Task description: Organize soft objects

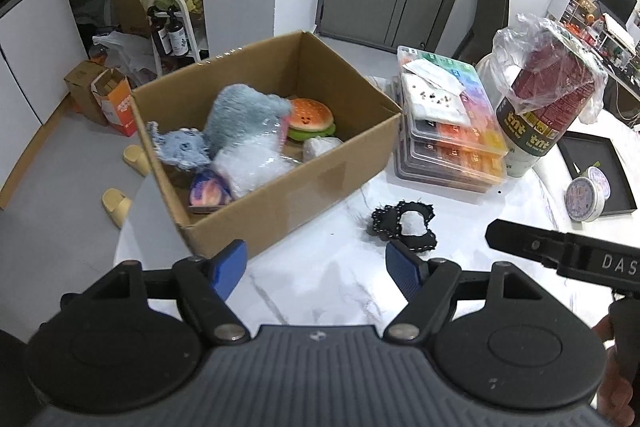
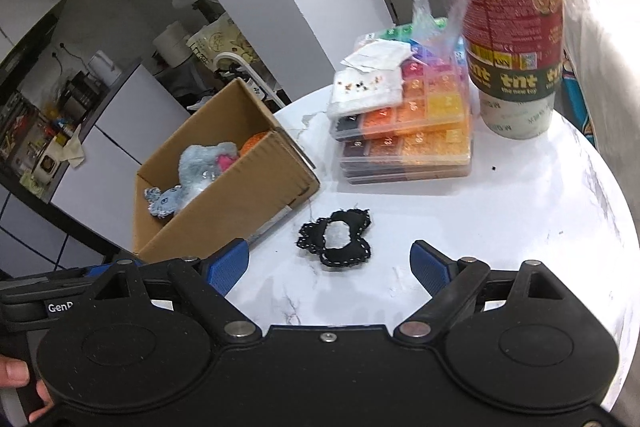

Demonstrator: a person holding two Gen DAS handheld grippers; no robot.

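Most soft toys lie in the cardboard box; seemingly only the black fabric piece remains on the counter. Both the left tool and the right tool gape wide, empty.

We see a black stitched pouch flat on the table beside our box of plush toys.

we see only part of the burger toy in the cardboard box; the grey plush covers its left side, and in the right wrist view the box wall hides nearly all of it. the right gripper is cut off by the left view's edge. the wrapped tub is blurred.
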